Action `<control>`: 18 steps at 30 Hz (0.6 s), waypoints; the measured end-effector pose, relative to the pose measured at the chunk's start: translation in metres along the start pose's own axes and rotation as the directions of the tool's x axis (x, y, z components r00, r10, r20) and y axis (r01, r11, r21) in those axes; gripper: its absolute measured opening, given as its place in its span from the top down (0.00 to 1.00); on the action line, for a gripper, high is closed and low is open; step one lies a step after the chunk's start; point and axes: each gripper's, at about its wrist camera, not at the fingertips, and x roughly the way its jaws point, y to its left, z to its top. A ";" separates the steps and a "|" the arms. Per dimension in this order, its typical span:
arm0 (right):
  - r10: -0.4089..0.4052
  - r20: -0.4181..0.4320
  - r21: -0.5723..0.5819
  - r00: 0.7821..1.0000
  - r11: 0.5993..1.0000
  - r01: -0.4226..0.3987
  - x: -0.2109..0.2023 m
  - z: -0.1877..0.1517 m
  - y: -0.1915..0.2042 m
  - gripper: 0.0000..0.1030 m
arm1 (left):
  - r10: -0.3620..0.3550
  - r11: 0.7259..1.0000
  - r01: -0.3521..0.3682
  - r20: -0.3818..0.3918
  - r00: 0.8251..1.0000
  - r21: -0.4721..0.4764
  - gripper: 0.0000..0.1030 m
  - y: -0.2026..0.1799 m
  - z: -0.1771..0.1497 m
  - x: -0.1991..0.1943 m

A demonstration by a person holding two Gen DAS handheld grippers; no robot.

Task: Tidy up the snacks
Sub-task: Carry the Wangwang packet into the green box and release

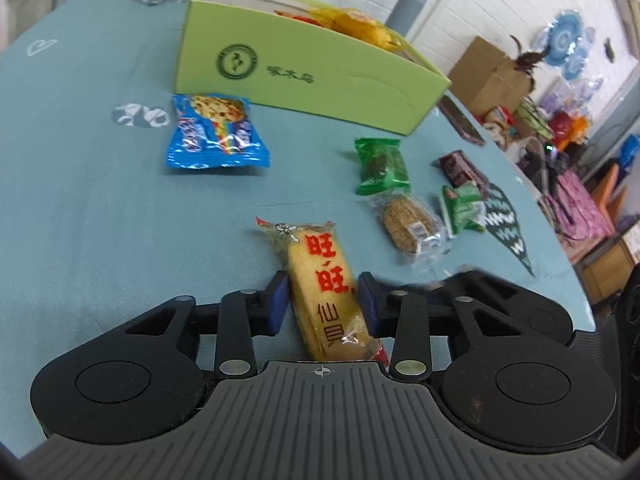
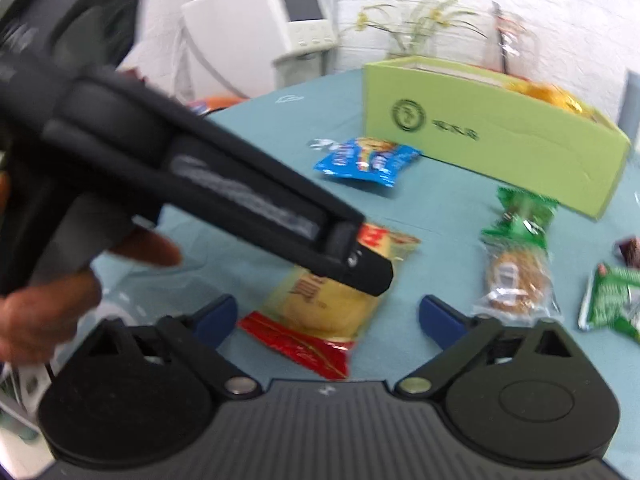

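Observation:
My left gripper (image 1: 323, 300) is shut on a yellow rice cracker packet (image 1: 326, 280) with red print; its blue pads press both sides. The packet also shows in the right wrist view (image 2: 316, 304), partly hidden by the left gripper's black body (image 2: 240, 200). My right gripper (image 2: 328, 316) is open and empty just behind the packet. A light green box (image 1: 304, 68) holding yellow and red snacks stands at the back, also in the right wrist view (image 2: 492, 136).
On the blue tablecloth (image 1: 100, 208) lie a blue cookie packet (image 1: 216, 132), a green packet (image 1: 382, 166), a clear-wrapped brown biscuit (image 1: 408, 220), another green packet (image 1: 462, 206) and a dark brown packet (image 1: 460, 166). Cardboard boxes and clutter lie past the table's right edge.

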 end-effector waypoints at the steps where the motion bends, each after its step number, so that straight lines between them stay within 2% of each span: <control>1: 0.007 -0.005 0.001 1.000 1.000 -0.007 -0.001 0.001 -0.001 0.30 | -0.002 1.000 0.002 0.002 1.000 0.008 0.87 0.000 0.000 -0.001; 4: 0.044 0.010 0.045 0.999 0.998 -0.044 -0.006 0.006 -0.012 0.31 | -0.002 1.000 0.002 0.025 1.000 -0.016 0.88 0.000 0.003 -0.007; 7: 0.034 0.073 0.024 0.997 0.999 -0.036 -0.014 0.032 -0.022 0.30 | -0.019 1.000 0.020 0.091 0.996 -0.011 0.88 -0.007 0.027 -0.020; 11: -0.006 0.174 -0.055 0.985 0.998 0.016 -0.011 0.088 -0.047 0.29 | -0.028 0.999 0.020 0.195 0.980 0.042 0.88 -0.016 0.093 -0.030; 13: -0.027 0.212 -0.084 0.977 0.995 0.046 0.001 0.121 -0.064 0.28 | -0.017 0.997 -0.002 0.246 0.969 0.076 0.88 -0.018 0.133 -0.028; 16: -0.032 0.218 -0.089 0.975 0.995 0.052 0.034 0.165 -0.091 0.28 | 0.025 0.995 -0.049 0.274 0.961 0.083 0.88 -0.012 0.187 -0.011; 18: -0.033 0.188 -0.081 0.982 0.996 0.048 0.062 0.187 -0.110 0.26 | 0.033 0.994 -0.059 0.268 0.963 0.091 0.88 -0.004 0.216 0.007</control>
